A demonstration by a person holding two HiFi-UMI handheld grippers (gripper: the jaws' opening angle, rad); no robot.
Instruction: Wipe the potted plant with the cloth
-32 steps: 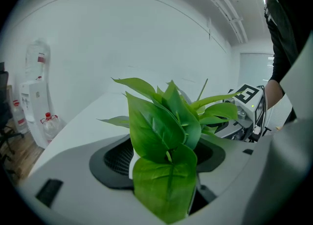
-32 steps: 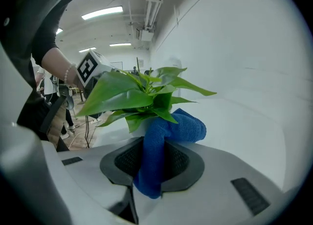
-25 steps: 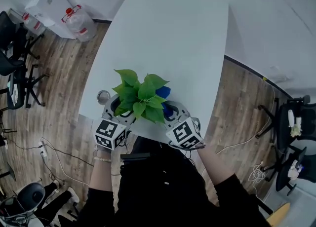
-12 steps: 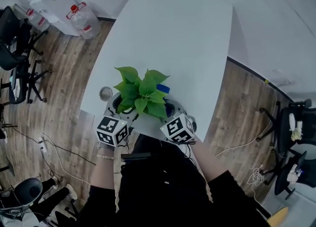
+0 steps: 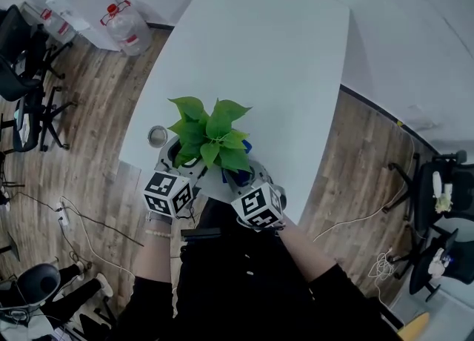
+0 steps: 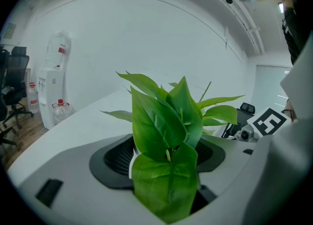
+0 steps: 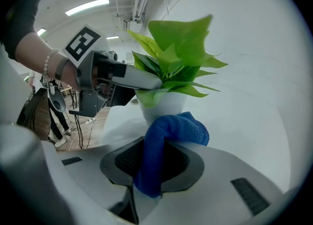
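Observation:
The potted plant [image 5: 209, 133] stands near the white table's front edge, its green leaves hiding the white pot [image 7: 165, 105] from above. My left gripper [image 5: 178, 160] reaches in from the near left, jaws set wide around the pot's rim with leaves [image 6: 166, 136] filling the gap. One of its fingers [image 7: 139, 78] lies against the rim. My right gripper [image 5: 246, 175] comes in from the near right, shut on a bunched blue cloth [image 7: 168, 138]. The cloth sits right at the pot's lower side; whether it touches I cannot tell.
The white table [image 5: 281, 58] stretches far beyond the plant. A small round metal object [image 5: 157, 136] lies just left of the pot. On the wooden floor stand a water jug [image 5: 122, 28], boxes and office chairs [image 5: 22, 110] at left, more chairs at right.
My right gripper has moved left and closer to the pot, and less of the blue cloth shows beside the leaves. The left gripper and the plant have stayed put.

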